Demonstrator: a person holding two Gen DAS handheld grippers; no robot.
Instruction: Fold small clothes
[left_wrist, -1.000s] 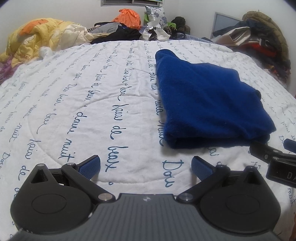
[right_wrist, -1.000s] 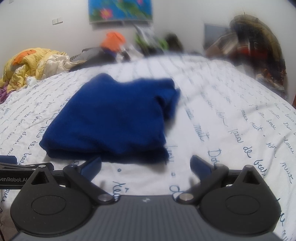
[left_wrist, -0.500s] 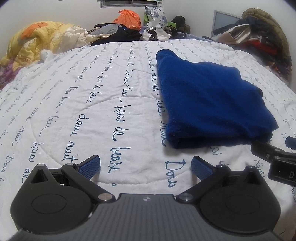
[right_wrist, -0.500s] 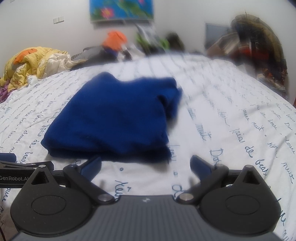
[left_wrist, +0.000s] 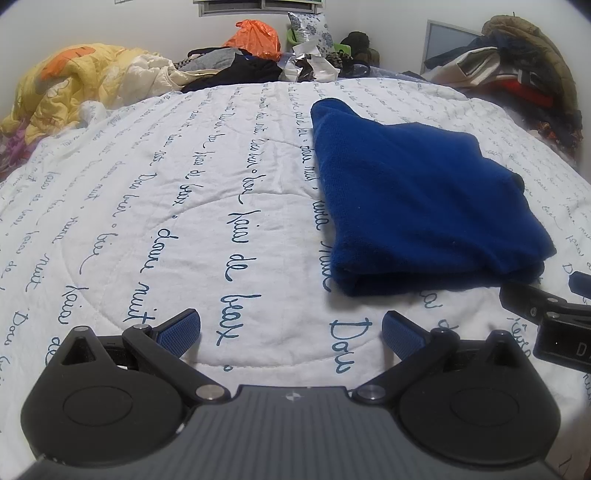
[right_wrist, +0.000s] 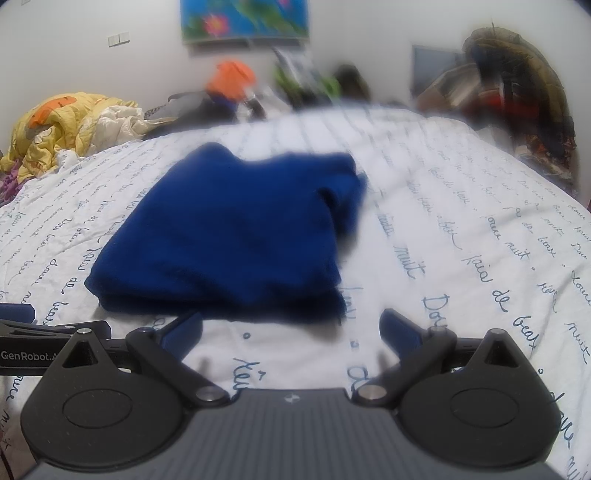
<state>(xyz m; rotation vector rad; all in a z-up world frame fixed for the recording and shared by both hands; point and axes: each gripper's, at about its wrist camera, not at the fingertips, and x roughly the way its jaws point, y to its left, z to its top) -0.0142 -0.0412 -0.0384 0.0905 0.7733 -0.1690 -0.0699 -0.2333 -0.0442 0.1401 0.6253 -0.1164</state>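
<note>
Folded blue cloth (left_wrist: 413, 199) on the bed (left_wrist: 147, 206), maybe a sweater, both hand-held grippers (left_wrist: 291, 334) (right_wrist: 291, 328) wide open, empty.

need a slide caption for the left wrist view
Open left gripper hovers over the script-printed quilt, folded blue garment ahead to its right.

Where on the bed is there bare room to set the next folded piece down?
Free: the white quilt left of the folded blue garment, running to the yellow blanket; also the strip right of the garment in the right wrist view. Crowded: the far edge, with the orange bag and piled clothes. Both the left gripper and right gripper are open, empty.
</note>
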